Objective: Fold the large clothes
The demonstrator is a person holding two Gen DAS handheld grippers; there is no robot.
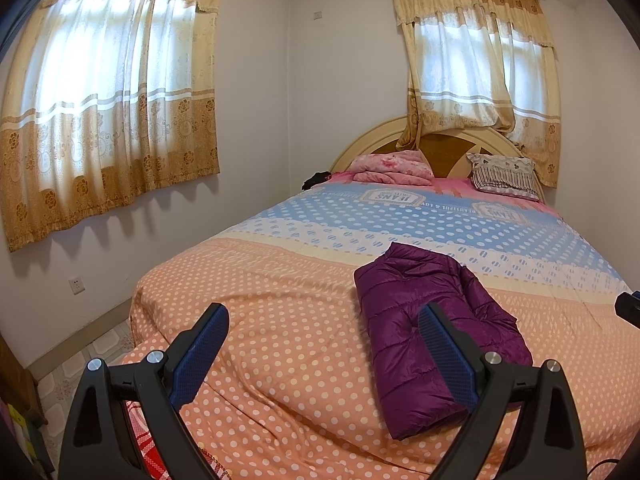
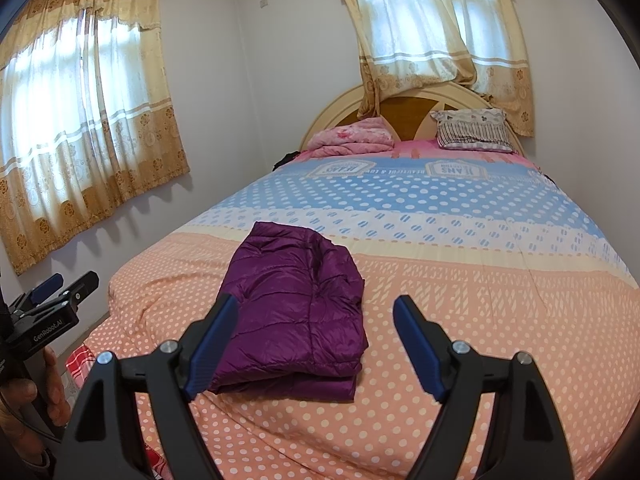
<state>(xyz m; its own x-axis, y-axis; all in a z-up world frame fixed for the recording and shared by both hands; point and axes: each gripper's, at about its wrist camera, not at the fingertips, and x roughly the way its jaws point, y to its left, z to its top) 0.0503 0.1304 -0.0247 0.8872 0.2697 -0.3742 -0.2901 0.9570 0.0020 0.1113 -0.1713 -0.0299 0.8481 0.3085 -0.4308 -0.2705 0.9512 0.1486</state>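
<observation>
1. Purple quilted puffer jacket point(image 2: 294, 316) lying folded into a compact stack on the peach polka-dot bedspread point(image 2: 460, 340), near the foot of the bed.
2. Folding apparently finished; next, likely only tidying or setting aside.
3. Left gripper point(image 1: 324, 322) and right gripper point(image 2: 316, 314) both spread wide, empty, hovering level above the bed edge.

Jacket point(image 1: 432, 332) partly hidden behind left claw point(image 1: 323, 326) right finger point(image 1: 448, 360). In right view, jacket's near-left corner hidden behind right claw point(image 2: 316, 322) left finger point(image 2: 212, 348). Dark object point(image 1: 316, 179) far ahead by headboard point(image 1: 440, 148): too small to tell. Headboard top covered by curtain point(image 1: 480, 92). Bed point(image 2: 480, 280) near edge cut off by frame.
</observation>
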